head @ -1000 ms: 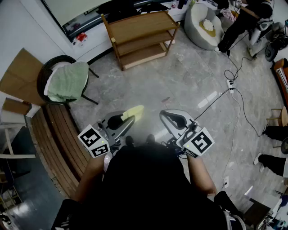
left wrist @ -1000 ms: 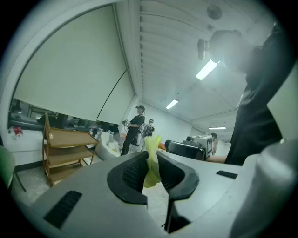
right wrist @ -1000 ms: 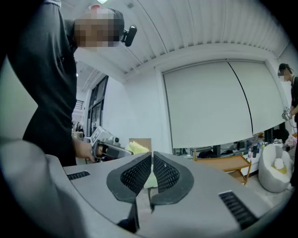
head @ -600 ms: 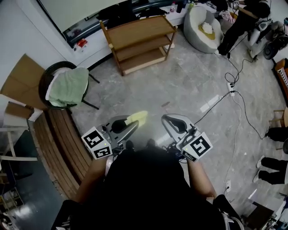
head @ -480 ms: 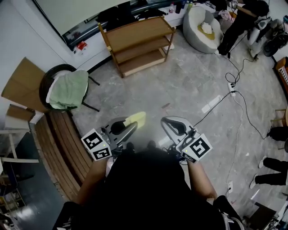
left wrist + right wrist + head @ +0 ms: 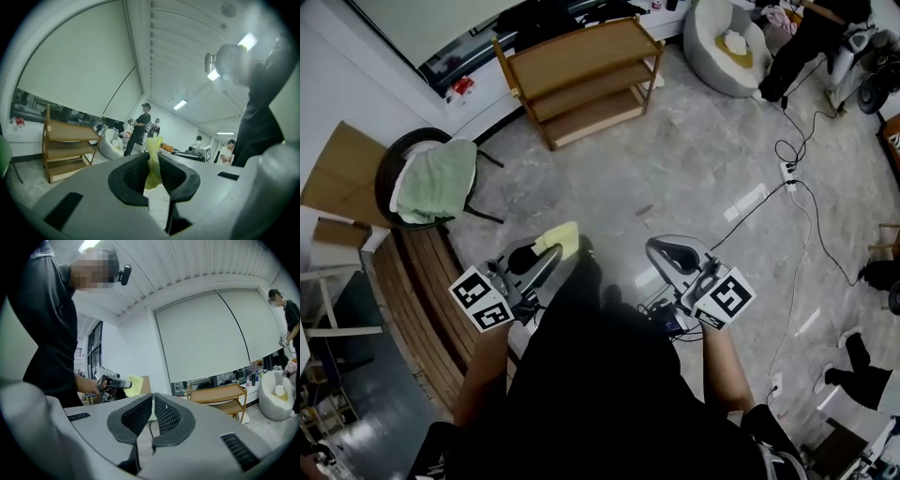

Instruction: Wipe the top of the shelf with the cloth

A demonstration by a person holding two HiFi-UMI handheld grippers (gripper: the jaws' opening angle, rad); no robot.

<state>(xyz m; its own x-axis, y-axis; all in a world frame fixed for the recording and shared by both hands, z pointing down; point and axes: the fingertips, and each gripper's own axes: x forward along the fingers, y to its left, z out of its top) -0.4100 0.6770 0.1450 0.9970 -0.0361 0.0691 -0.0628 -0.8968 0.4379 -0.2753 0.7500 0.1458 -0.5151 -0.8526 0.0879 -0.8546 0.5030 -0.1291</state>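
Observation:
The wooden three-tier shelf (image 6: 577,54) stands against the far wall, well ahead of both grippers; it also shows in the left gripper view (image 6: 65,150) and the right gripper view (image 6: 220,397). My left gripper (image 6: 546,255) is held over the floor, shut on a yellow cloth (image 6: 558,239). The cloth (image 6: 153,161) is pinched upright between the dark pads (image 6: 133,176). My right gripper (image 6: 667,251) hovers beside it at the right, shut with nothing in it (image 6: 153,411). From the right gripper view I see the left gripper (image 6: 110,383) and cloth (image 6: 135,385).
A black chair with a green towel (image 6: 436,178) stands at the left, with a slatted wooden bench (image 6: 412,300) and cardboard (image 6: 342,173) near it. A grey beanbag (image 6: 727,42) sits right of the shelf. Cables and a power strip (image 6: 787,169) lie on the floor at the right.
The left gripper with the cloth has drifted a little left and the right gripper a little right. The view has shifted slightly; both grips are unchanged.

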